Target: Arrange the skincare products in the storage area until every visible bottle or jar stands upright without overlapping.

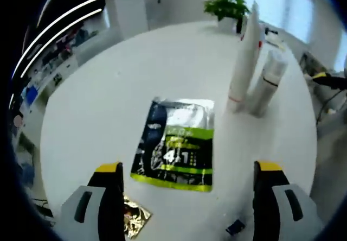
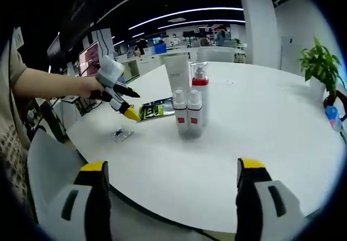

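A: Both hand-held grippers, left point(image 1: 187, 184) and right point(image 2: 171, 189), hang released, grasping nothing. The flat green-and-dark foil sachet point(image 1: 176, 143) lies on the white round worktop point(image 1: 108, 89).

B: Approach it low, pinching one edge. The white-and-red pump bottles point(image 2: 187, 111) stand upright, clustered; their contents can't be judged.

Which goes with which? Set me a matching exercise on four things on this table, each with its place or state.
1. green-and-black foil sachet
2. tall white plastic tube
3. green potted plant
4. gold foil scrap

A. standing upright
B. crumpled, beside the left gripper
C. lying flat
D. at the far edge of the round white table

Pairs: 1-C, 2-A, 3-D, 4-B
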A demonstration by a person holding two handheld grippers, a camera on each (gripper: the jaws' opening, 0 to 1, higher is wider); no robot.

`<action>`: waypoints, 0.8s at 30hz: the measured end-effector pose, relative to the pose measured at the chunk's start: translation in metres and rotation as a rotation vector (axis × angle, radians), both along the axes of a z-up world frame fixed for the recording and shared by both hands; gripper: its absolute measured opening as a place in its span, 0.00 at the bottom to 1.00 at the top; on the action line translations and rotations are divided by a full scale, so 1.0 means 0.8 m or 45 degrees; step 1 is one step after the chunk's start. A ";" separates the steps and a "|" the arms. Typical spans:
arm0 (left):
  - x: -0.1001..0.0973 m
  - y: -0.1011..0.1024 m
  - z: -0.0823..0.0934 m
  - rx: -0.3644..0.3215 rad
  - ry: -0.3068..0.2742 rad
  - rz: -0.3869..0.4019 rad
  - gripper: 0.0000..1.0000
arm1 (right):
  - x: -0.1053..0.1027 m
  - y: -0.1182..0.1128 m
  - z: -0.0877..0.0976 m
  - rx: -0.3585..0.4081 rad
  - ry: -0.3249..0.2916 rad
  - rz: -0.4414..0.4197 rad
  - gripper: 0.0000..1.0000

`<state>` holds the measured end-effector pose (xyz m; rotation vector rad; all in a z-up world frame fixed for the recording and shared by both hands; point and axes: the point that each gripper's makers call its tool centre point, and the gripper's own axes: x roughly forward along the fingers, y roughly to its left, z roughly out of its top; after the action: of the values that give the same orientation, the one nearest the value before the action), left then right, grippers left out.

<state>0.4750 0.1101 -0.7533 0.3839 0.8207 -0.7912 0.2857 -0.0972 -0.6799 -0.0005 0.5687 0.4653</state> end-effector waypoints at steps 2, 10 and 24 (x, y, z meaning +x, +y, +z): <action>0.007 -0.002 -0.007 0.005 0.021 -0.003 0.97 | 0.000 -0.001 0.000 0.006 0.004 -0.010 0.98; 0.040 -0.003 -0.035 0.075 0.098 -0.079 0.97 | 0.001 -0.002 -0.002 0.009 0.012 -0.024 0.97; 0.058 -0.008 -0.055 0.139 0.136 -0.151 0.97 | 0.002 -0.004 -0.007 0.001 0.035 -0.036 0.96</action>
<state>0.5213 0.1034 -0.7971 0.4942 0.9505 -0.8850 0.2869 -0.1005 -0.6853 0.0149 0.5949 0.4388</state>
